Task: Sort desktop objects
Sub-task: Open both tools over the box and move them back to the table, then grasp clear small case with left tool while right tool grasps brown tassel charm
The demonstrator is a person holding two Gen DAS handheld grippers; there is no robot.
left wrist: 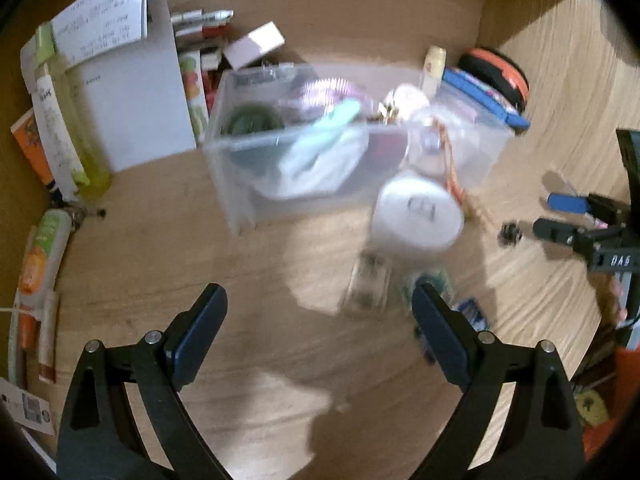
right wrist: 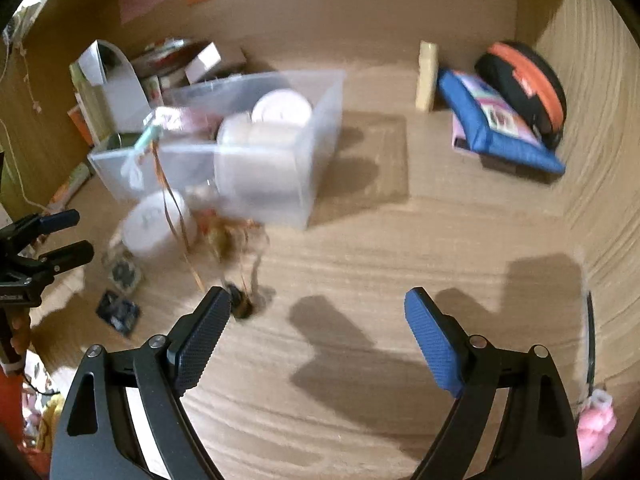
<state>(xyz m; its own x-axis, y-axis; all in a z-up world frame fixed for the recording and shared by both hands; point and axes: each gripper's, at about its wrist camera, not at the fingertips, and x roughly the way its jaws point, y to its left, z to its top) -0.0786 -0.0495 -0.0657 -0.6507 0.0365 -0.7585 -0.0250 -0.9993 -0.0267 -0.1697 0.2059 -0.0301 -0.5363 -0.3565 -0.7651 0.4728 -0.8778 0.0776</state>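
Left wrist view: the left gripper [left wrist: 320, 312] hangs spread and empty over the desk, near the clear bin [left wrist: 320, 136]; a white round tub [left wrist: 418, 216] stands just beside the bin's front corner. Approach it squarely, jaws straddling.

Right wrist view: the right gripper [right wrist: 318, 312] is spread, empty; a small dark piece [right wrist: 242, 306] lies nearer than the bin, just beside its left finger.

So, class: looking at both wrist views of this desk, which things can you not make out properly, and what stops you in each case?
- Contents of the clear bin: left wrist view, smeared by motion blur and the cloudy wall.
- Small packets beside the white round tub: left view, print blurred.
- Small dark object: right view, blurred and partly behind the right gripper finger.
- Pink item: right view, cut off by the edge.
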